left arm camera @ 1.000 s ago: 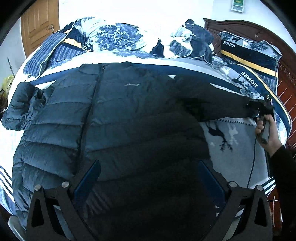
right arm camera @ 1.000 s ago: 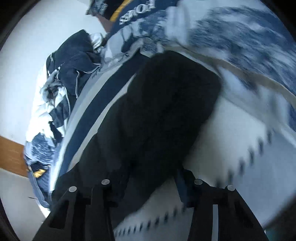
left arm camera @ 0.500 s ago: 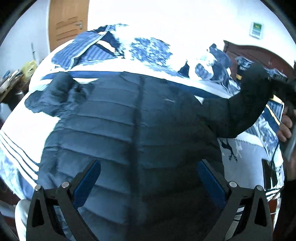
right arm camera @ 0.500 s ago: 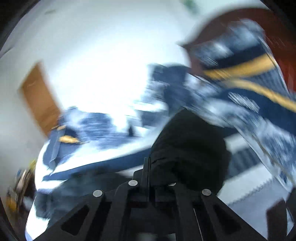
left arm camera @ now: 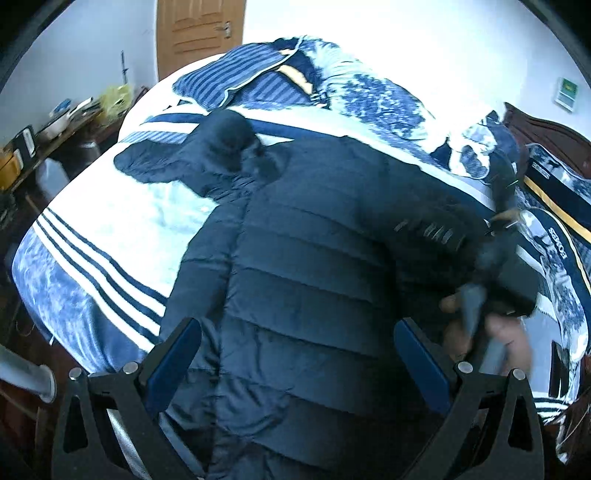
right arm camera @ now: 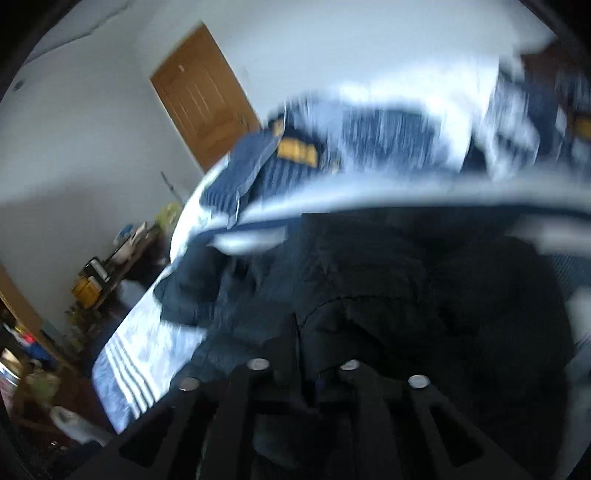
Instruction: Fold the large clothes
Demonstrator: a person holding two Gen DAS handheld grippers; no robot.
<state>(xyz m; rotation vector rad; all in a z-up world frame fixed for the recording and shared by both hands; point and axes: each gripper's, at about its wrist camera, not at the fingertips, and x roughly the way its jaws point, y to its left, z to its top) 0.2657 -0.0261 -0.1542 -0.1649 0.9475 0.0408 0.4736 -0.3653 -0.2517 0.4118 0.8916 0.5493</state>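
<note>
A dark navy puffer jacket (left arm camera: 314,277) lies front up on the bed (left arm camera: 110,229). Its far sleeve (left arm camera: 221,147) is bunched at the upper left. My left gripper (left arm camera: 295,354) hangs open over the jacket's lower body, holding nothing. My right gripper (left arm camera: 480,266), in a person's hand (left arm camera: 506,332), has the other sleeve (left arm camera: 424,229) swung inward over the jacket's right side. In the blurred right wrist view its fingers (right arm camera: 306,354) stand narrow with dark sleeve cloth (right arm camera: 406,295) pinched between them, and the jaws are opening.
Striped and patterned pillows (left arm camera: 258,81) and crumpled bedding are piled along the bed's far side. A dark wooden headboard (left arm camera: 546,133) stands at the right. A wooden door (left arm camera: 199,33) is behind, and a cluttered side table (left arm camera: 48,125) stands at the left.
The right gripper closed on the outstretched sleeve, lifted it and carried it inward over the jacket. The left gripper shifted along the bed and rolled, staying open.
</note>
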